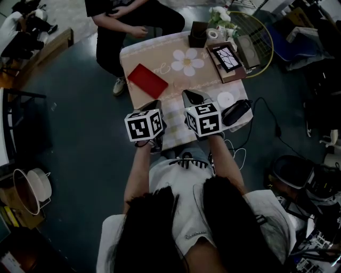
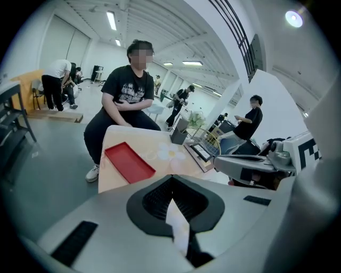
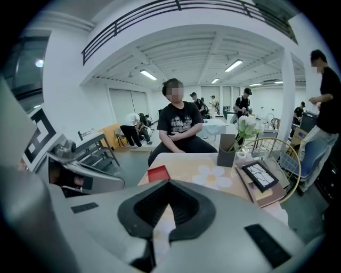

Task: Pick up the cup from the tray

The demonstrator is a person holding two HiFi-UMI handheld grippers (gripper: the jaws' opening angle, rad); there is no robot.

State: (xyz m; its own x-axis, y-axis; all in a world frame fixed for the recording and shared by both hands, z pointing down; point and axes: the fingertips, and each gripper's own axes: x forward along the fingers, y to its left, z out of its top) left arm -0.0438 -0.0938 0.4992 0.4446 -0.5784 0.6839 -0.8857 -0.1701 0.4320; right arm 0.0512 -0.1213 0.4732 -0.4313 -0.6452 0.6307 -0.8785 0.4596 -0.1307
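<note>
A red tray (image 1: 147, 80) lies flat on the left part of the small table (image 1: 160, 56), and nothing shows on it. It also appears in the left gripper view as the red tray (image 2: 128, 162) and in the right gripper view as the red tray (image 3: 158, 173). I see no cup in any view. My left gripper (image 1: 152, 105) and right gripper (image 1: 192, 97) hover side by side over the table's near edge, both shut and empty. The tray lies ahead of the left gripper (image 2: 171, 187). For the right gripper (image 3: 169, 206) it is ahead and to the left.
A person sits at the table's far side (image 1: 128, 21). On the right half are a dark box (image 1: 197, 34), white flowers (image 1: 219, 16), a tape roll (image 1: 213, 34), a framed picture on a book (image 1: 227, 57), a white round object (image 1: 226, 99) and a black item (image 1: 236, 112). A wire basket (image 1: 256, 37) stands beyond.
</note>
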